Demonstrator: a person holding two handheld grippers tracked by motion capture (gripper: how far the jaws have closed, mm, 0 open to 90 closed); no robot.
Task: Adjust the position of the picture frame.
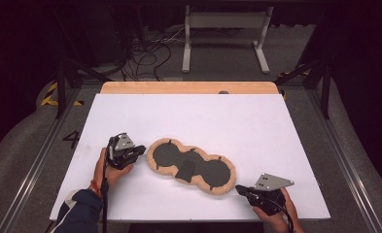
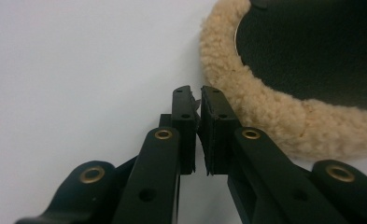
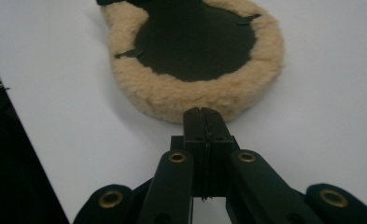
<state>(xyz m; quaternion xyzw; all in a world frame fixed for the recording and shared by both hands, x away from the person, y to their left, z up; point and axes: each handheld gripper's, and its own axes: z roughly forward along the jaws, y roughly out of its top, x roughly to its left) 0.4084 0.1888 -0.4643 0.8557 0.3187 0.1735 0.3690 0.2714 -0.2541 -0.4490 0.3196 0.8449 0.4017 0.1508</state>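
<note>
The fluffy pad [image 1: 191, 166] lies slantwise near the surface's front edge — between 2 tools. The left tool [image 1: 141, 149] and right tool [image 1: 239, 190] are pressed together, empty, 1 at each end.

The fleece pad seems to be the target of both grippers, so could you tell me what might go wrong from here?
1. Both grippers are shut with nothing between the jaws. The left gripper and right gripper sit just short of the fleece pad's fluffy rim, so pushing in like this would likely shove it rather than grasp it.
2. The pad lies flat on the table, leaving little edge for the jaws to get under.
</note>
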